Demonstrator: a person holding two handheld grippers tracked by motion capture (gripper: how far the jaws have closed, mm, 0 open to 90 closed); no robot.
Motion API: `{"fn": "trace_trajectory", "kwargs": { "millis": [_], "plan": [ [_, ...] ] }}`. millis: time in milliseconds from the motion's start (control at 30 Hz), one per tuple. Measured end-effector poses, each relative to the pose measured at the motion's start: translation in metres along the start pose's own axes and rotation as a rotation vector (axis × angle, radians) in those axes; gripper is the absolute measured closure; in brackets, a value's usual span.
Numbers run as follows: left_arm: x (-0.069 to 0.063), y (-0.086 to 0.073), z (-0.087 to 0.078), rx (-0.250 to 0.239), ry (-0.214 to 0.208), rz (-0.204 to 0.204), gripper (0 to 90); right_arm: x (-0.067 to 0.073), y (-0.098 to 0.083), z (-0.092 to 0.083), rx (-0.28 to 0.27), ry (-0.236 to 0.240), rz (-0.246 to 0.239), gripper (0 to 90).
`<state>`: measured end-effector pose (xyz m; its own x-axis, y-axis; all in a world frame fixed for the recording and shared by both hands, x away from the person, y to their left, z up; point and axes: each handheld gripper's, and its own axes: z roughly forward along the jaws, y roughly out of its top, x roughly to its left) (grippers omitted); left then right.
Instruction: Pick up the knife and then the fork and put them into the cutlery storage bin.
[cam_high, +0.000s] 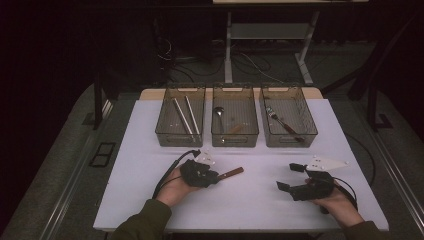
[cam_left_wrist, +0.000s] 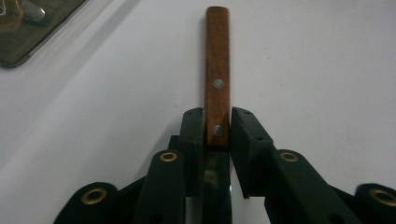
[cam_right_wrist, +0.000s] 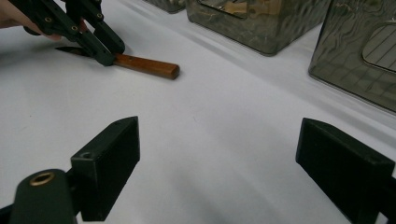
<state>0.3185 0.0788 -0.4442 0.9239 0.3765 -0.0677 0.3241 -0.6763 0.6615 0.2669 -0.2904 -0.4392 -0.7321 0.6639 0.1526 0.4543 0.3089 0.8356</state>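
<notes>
A knife with a brown wooden handle (cam_high: 231, 173) (cam_left_wrist: 217, 70) (cam_right_wrist: 147, 66) lies flat on the white table, its blade toward the left hand. My left gripper (cam_high: 216, 176) (cam_left_wrist: 217, 126) is low over the table and shut on the handle near the blade end, one pad on each side by the lower rivet. The blade runs back under the jaws and is mostly hidden. My right gripper (cam_high: 289, 177) (cam_right_wrist: 217, 154) rests to the right of the knife, wide open, with bare table between its pads. The left gripper (cam_right_wrist: 105, 51) is also in the right gripper view, at the upper left.
Three clear bins stand in a row at the back of the white table (cam_high: 150, 190). The left bin (cam_high: 180, 142) holds two metal sticks, the middle bin (cam_high: 235, 142) a spoon, and the right bin (cam_high: 290, 142) a fork. Table legs and cables lie beyond.
</notes>
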Motion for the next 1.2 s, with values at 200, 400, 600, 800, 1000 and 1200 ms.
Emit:
{"fn": "trace_trajectory", "kwargs": {
  "millis": [200, 400, 600, 800, 1000, 1200],
  "plan": [
    [0.001, -0.002, 0.000, -0.015, -0.010, -0.006, 76.3, 0.000, 0.000, 0.001, 0.001, 0.005, 0.001, 13.4],
    [0.000, 0.000, -0.001, 0.000, -0.007, -0.012, 76.6, 0.001, 0.001, 0.004, 0.012, 0.017, -0.013, 13.4],
    [-0.004, 0.005, -0.007, -0.001, -0.060, -0.011, 76.6, 0.004, 0.007, 0.005, 0.058, 0.070, -0.059, 13.5],
    [-0.015, 0.013, -0.013, -0.005, -0.114, 0.026, 76.5, 0.016, 0.025, 0.004, 0.129, 0.146, -0.181, 13.5],
    [-0.028, 0.023, -0.014, 0.001, -0.153, 0.097, 76.5, 0.027, 0.045, 0.014, 0.220, 0.200, -0.289, 14.1],
    [-0.041, 0.033, -0.009, 0.024, -0.194, 0.170, 76.5, 0.039, 0.061, 0.027, 0.304, 0.255, -0.370, 15.0]
  ]
}}
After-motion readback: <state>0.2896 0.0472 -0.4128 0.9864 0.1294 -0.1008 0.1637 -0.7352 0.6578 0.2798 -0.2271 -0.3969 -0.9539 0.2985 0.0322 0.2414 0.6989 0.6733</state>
